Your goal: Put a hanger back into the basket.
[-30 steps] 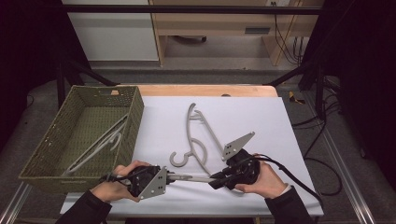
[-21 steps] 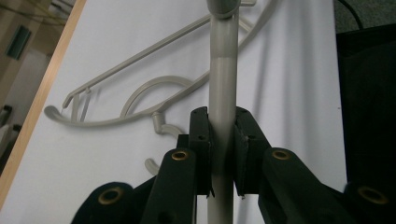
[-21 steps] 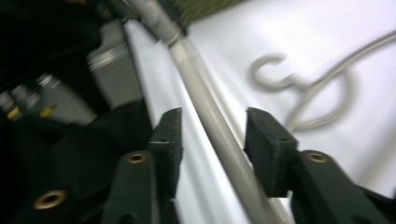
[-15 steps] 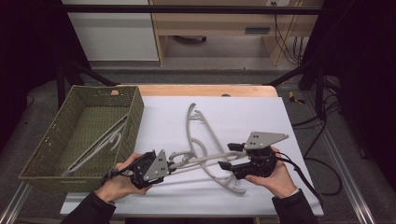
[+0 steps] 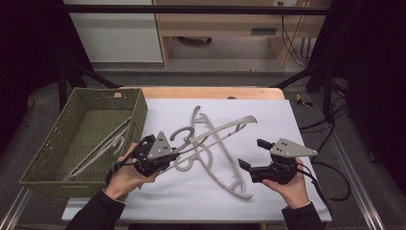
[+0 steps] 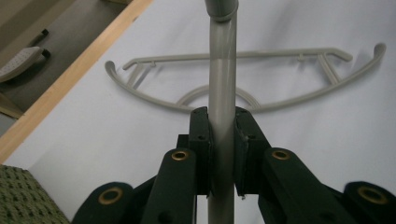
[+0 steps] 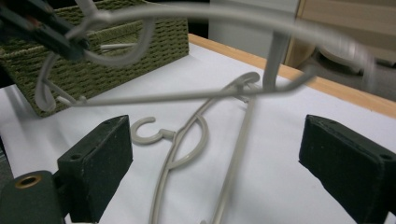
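The left tongs (image 5: 167,155), at lower centre-left of the high view, are pressed together on a bar of a grey plastic hanger (image 5: 218,129); the left gripper view shows both pads clamped against that bar (image 6: 222,93), which runs straight up the middle of the frame. This grip carries the hanger tilted above the white bench (image 5: 268,110), its far arm reaching toward upper centre, probably so that it can be swung over to the green woven basket (image 5: 139,110) at the left of the frame, where another hanger (image 5: 103,143) already lies. The right tongs (image 5: 251,154), at lower right of the high view, have just been opening and now stand spread with nothing between the pads; in the right gripper view the two pads sit at either side of the frame with the lifted hanger (image 7: 224,11) crossing well above them. That release leaves the load to one hand alone. A second hanger (image 5: 225,165) lies flat on the bench between the two hands, apparently next for collection.
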